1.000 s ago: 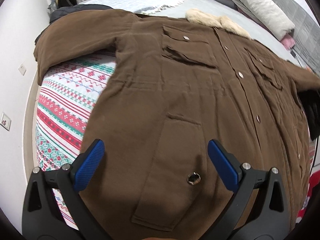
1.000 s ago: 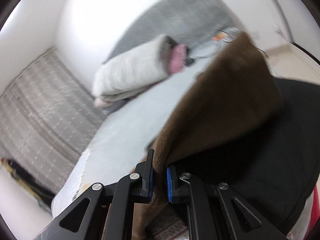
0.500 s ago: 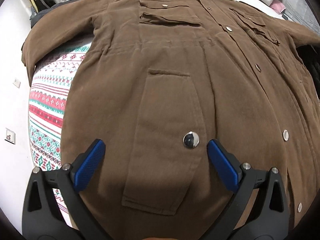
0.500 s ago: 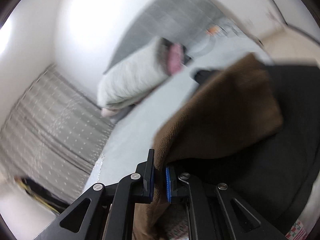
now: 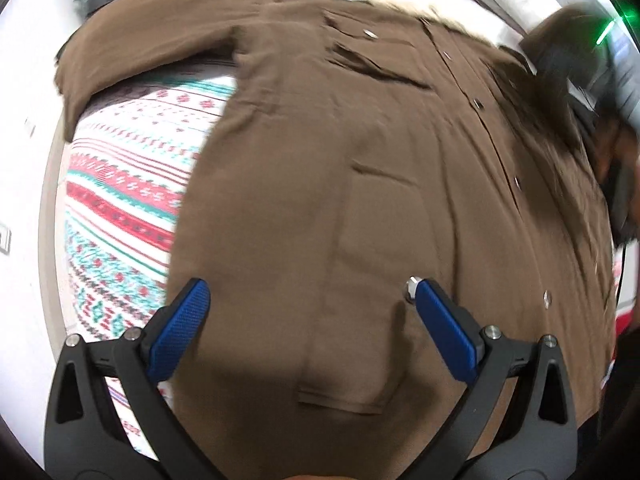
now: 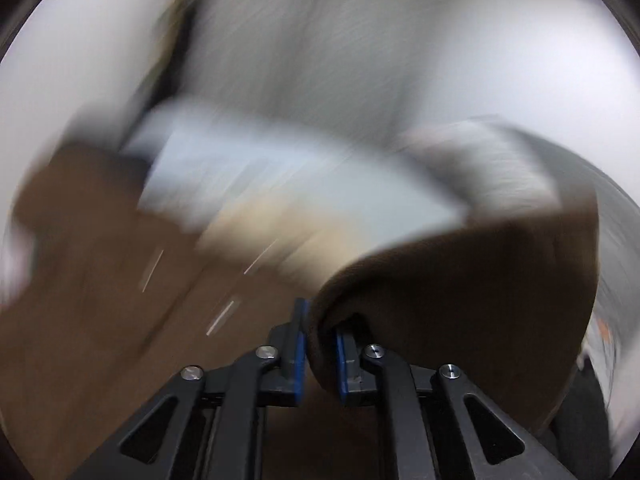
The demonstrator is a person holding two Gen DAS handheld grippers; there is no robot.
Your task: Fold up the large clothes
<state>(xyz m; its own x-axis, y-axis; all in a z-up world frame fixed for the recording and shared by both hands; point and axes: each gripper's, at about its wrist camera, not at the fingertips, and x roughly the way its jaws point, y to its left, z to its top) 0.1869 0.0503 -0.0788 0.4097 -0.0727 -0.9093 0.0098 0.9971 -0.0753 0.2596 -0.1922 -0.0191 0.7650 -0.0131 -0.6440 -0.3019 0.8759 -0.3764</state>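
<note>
The brown coat (image 5: 320, 184) lies front-up and almost fully spread on the bed (image 5: 120, 200), over a patterned cover, its buttons done up and its pale fur collar (image 5: 396, 2) at the far end. In the left wrist view, 1 sleeve (image 5: 152, 44) is stretched out flat to the side, not yet folded in.

The left gripper (image 5: 306, 312) hovers over the lower pocket with its fingers wide apart, holding nothing.

The right gripper (image 6: 320, 344) has its fingers clamped on a roll of the coat's brown cloth (image 6: 460, 280), which arches up over them; they have just eased slightly apart, with the cloth between them. That view is badly blurred.

As I judge it, the fold has only begun: 1 side is being carried across. The other sleeve and the folds along the length are left.
</note>
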